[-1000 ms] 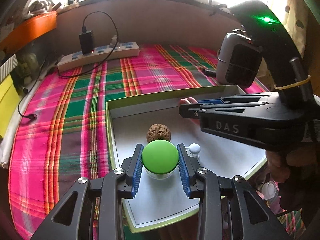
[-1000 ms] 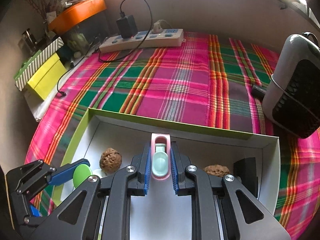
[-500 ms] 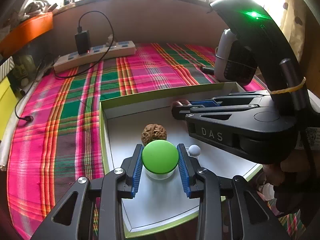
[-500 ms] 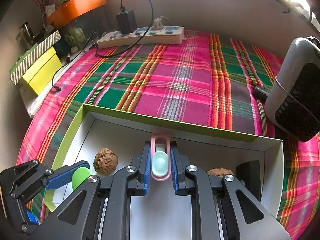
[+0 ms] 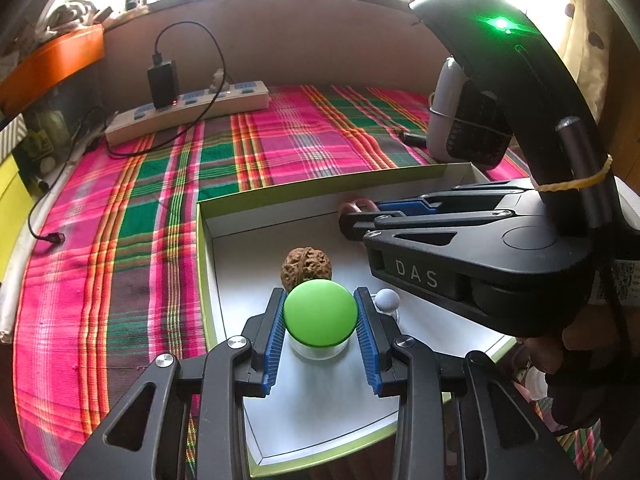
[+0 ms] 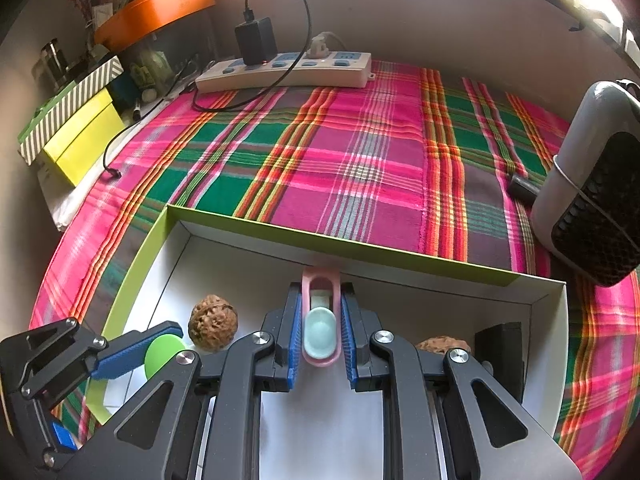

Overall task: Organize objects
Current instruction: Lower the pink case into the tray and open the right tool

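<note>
My left gripper [image 5: 320, 312] is shut on a small clear jar with a green lid [image 5: 320, 314], low over the white tray with a green rim [image 5: 204, 248]. A walnut [image 5: 306, 266] lies just beyond it, and a small white knob [image 5: 387, 300] sits to its right. My right gripper [image 6: 320, 320] is shut on a pink clip with a pale green insert [image 6: 320, 330], over the tray's far side [image 6: 340, 246]. In the right wrist view the walnut [image 6: 213, 322] lies to the left, a second walnut [image 6: 442, 346] and a black block [image 6: 498, 344] to the right.
The tray sits on a pink and green plaid cloth [image 6: 360, 160]. A power strip with a charger [image 6: 284, 70] lies at the back. A grey fan heater [image 6: 600, 184] stands at the right. Yellow and striped boxes [image 6: 76, 128] are stacked at the left.
Both grippers have drifted slightly across the tray while keeping their hold. The right gripper has moved closer to the left one in the left wrist view.
</note>
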`<control>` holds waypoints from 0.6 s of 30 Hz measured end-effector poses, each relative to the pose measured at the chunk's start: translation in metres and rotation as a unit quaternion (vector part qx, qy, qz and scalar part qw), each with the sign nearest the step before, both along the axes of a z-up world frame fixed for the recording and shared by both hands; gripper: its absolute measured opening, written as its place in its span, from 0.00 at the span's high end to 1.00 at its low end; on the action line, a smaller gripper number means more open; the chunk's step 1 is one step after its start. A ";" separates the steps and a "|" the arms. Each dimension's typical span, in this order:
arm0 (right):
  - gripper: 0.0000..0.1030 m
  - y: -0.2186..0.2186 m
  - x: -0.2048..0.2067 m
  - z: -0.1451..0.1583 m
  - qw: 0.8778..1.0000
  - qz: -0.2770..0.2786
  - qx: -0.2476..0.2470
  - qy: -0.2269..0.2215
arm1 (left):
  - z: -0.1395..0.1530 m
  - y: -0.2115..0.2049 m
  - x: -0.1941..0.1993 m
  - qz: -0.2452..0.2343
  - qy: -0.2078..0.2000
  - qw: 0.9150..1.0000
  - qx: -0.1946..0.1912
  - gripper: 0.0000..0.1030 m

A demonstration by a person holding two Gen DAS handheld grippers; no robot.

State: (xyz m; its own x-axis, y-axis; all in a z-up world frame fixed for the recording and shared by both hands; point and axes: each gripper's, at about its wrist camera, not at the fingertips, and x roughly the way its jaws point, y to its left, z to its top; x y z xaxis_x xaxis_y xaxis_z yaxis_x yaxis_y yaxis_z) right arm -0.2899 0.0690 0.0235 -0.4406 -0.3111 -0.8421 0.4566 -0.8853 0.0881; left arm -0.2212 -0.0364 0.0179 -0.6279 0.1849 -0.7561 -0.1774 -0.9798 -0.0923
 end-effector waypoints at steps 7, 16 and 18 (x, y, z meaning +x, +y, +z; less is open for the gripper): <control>0.73 -0.001 0.000 0.000 1.000 -0.004 0.001 0.000 | -0.001 0.000 0.000 0.000 -0.001 1.000 -0.002 0.69; 0.66 0.000 0.002 0.000 1.000 -0.010 0.001 -0.002 | -0.001 0.001 0.000 0.000 0.000 1.000 -0.001 0.69; 0.65 0.001 0.003 0.000 1.000 -0.012 -0.001 -0.003 | -0.001 0.001 -0.001 0.000 0.000 1.000 -0.002 0.67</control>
